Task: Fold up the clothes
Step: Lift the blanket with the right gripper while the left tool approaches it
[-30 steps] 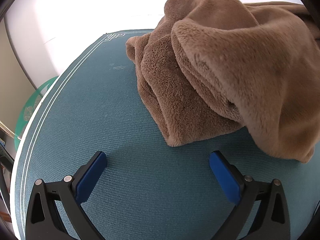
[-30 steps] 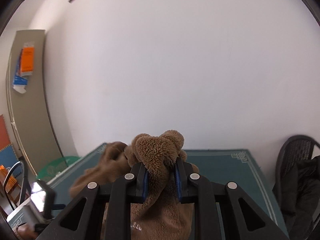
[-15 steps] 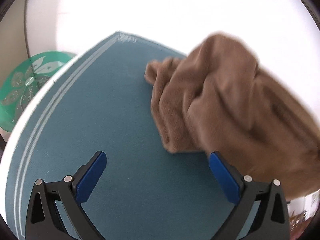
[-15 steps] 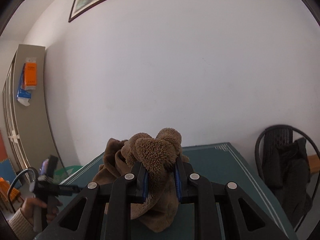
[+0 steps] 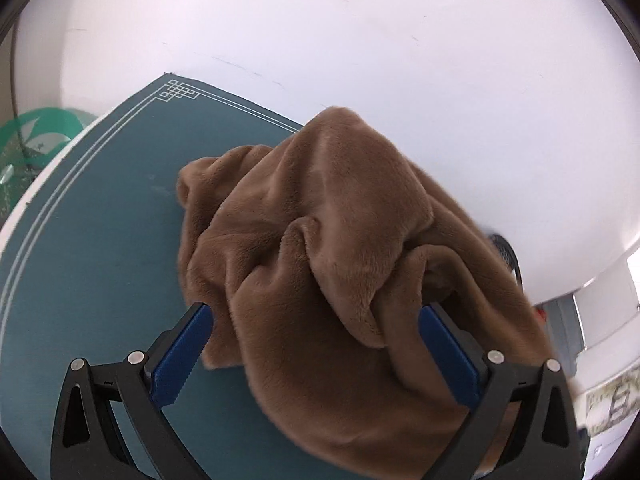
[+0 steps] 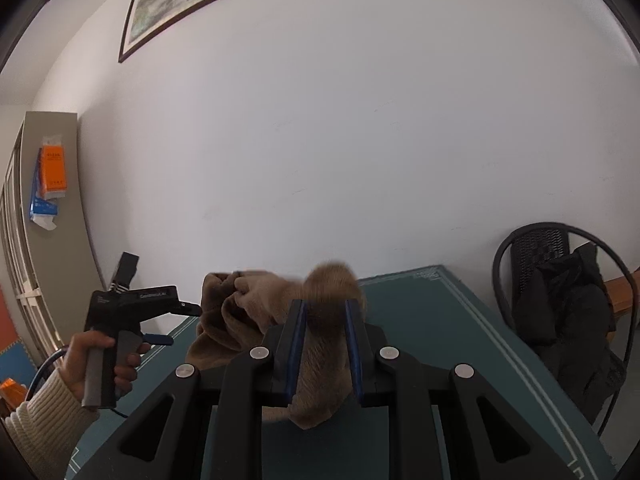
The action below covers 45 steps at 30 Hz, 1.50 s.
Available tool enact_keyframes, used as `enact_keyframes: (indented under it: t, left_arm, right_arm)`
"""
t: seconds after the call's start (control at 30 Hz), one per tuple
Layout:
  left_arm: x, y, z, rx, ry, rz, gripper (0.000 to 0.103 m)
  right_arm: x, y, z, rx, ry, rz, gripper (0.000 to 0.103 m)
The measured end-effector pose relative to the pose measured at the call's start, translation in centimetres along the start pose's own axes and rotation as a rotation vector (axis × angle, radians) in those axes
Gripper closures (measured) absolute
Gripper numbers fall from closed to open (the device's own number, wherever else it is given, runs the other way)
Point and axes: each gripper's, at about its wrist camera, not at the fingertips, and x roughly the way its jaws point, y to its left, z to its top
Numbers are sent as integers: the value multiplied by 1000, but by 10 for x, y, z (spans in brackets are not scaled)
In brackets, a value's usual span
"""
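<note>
Right wrist view: my right hand-held gripper (image 6: 322,344) clamps a fold of the brown garment (image 6: 256,312), lifted above the teal worktop (image 6: 432,320). My left hand-held gripper (image 5: 316,356) gapes wide around the garment's hanging bulk.

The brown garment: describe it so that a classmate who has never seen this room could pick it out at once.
Find the teal table mat with its white border lines, set against the white wall. On it lies a bunched brown garment, one fold pinched in the right gripper. It is the only plush, fleecy thing there; the dark clothing on the chair is black.
</note>
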Motion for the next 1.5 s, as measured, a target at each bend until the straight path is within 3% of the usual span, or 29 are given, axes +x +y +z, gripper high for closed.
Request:
enact_keyframes:
  t: [0.23, 0.3, 0.33, 0.37, 0.6, 0.87, 1.07, 1.23, 1.5]
  left_arm:
    - [36, -4, 17, -1, 1, 95, 0]
    - [39, -2, 21, 1, 2, 105, 0]
    - [42, -5, 26, 7, 1, 111, 0]
    - [45, -7, 30, 13, 0, 117, 0]
    - [62, -11, 47, 11, 21, 139, 0]
    - [65, -18, 50, -43, 49, 95, 0]
    - [29, -15, 41, -61, -38, 111, 0]
    - [41, -12, 43, -3, -9, 185, 0]
    - [48, 12, 40, -88, -18, 175, 0]
  right_arm:
    - [19, -16, -9, -11, 92, 70, 79]
    - [31, -21, -19, -16, 127, 60, 58]
    - [37, -23, -23, -17, 140, 48, 22]
    - [40, -23, -27, -20, 147, 38, 5]
    - [77, -34, -49, -21, 258, 3, 5]
    - [120, -52, -69, 11, 406, -34, 5]
    - [140, -62, -75, 83, 427, -25, 5]
    - [153, -61, -80, 112, 443, -2, 5]
    - [159, -60, -87, 112, 458, 4, 5]
